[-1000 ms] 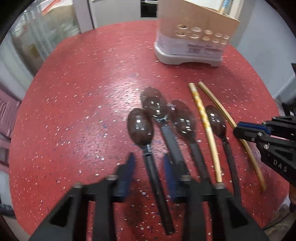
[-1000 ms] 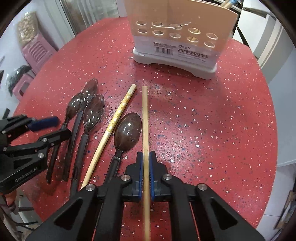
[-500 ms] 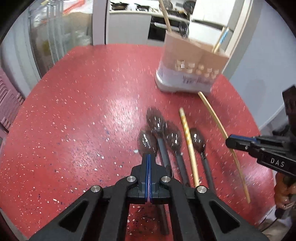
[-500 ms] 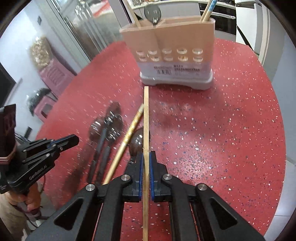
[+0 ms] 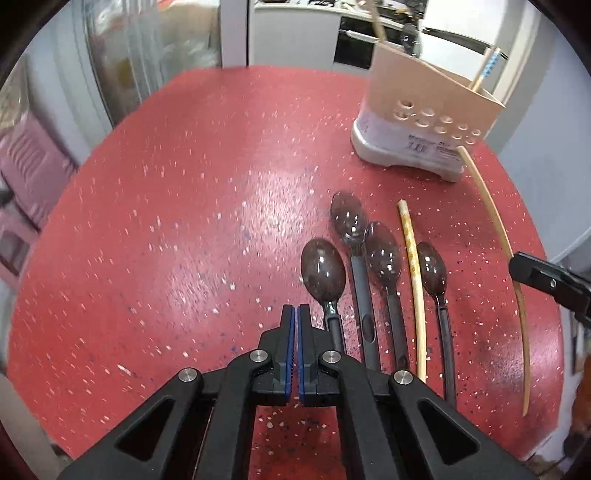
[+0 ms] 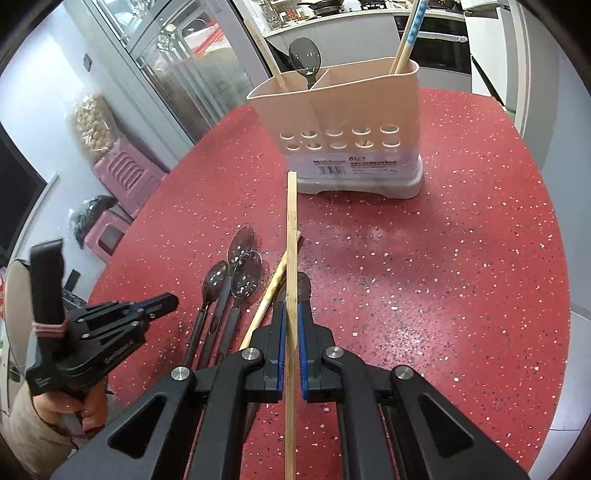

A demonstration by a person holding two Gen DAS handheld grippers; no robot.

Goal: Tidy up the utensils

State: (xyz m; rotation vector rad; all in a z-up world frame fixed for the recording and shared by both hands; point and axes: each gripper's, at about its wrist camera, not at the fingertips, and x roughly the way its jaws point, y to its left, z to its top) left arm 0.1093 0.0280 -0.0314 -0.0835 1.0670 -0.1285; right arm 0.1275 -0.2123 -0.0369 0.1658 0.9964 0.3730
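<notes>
My right gripper (image 6: 291,314) is shut on a plain wooden chopstick (image 6: 291,236) and holds it above the red table, tip toward the beige utensil holder (image 6: 343,122). The chopstick also shows in the left wrist view (image 5: 495,229). My left gripper (image 5: 296,314) is shut and empty, just left of several dark spoons (image 5: 323,269) lying side by side. A patterned chopstick (image 5: 413,273) lies among the spoons. The holder (image 5: 424,110) contains a spoon (image 6: 304,55) and chopsticks (image 6: 408,37).
The round red speckled table (image 5: 184,221) carries everything. Pink stools (image 6: 125,177) and a glass cabinet (image 6: 177,66) stand beyond the table's left edge. A kitchen counter with an oven (image 6: 432,29) is behind the holder.
My left gripper closed without a spoon, rose and shifted left of the spoons. My right gripper lifted the plain chopstick off the table and raised it toward the holder.
</notes>
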